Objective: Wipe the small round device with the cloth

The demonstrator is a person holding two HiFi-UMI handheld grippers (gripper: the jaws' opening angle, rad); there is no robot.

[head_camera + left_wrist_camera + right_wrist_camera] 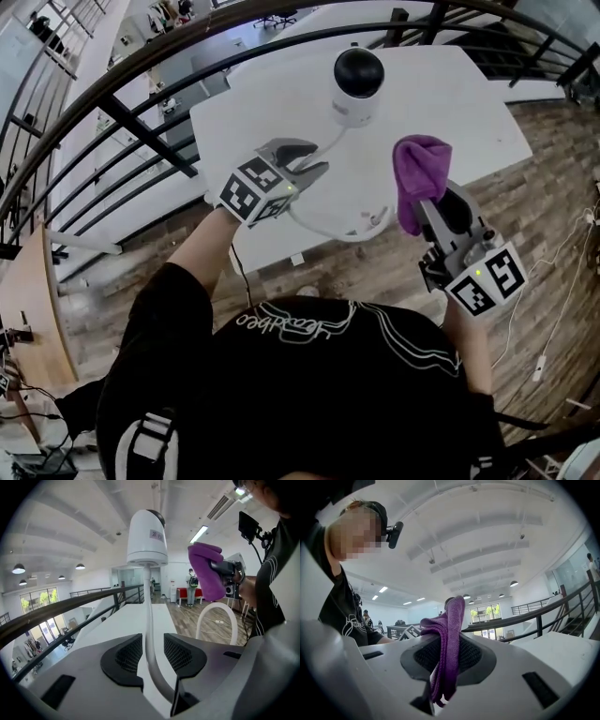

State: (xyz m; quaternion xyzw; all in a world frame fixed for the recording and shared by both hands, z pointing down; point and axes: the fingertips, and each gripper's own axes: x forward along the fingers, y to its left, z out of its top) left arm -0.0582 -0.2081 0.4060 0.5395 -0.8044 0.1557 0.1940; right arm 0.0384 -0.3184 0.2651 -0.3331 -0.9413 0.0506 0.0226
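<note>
The small round device (358,84), a white body with a black dome, stands on the white table (459,103); in the left gripper view the device (146,534) rises straight ahead. Its white cable (342,230) loops toward the table's near edge. My left gripper (314,159) is just left of the device, open, and the cable (149,620) runs between its pads (129,656) without being pinched. My right gripper (436,204) is held right of the device, shut on a purple cloth (419,173) that sticks up from the jaws; in the right gripper view the cloth (450,634) hangs folded between the pads.
A black metal railing (141,131) curves round the far and left sides of the table. Wood floor (553,187) lies to the right and below the table's near edge. People stand far off in the hall (191,585).
</note>
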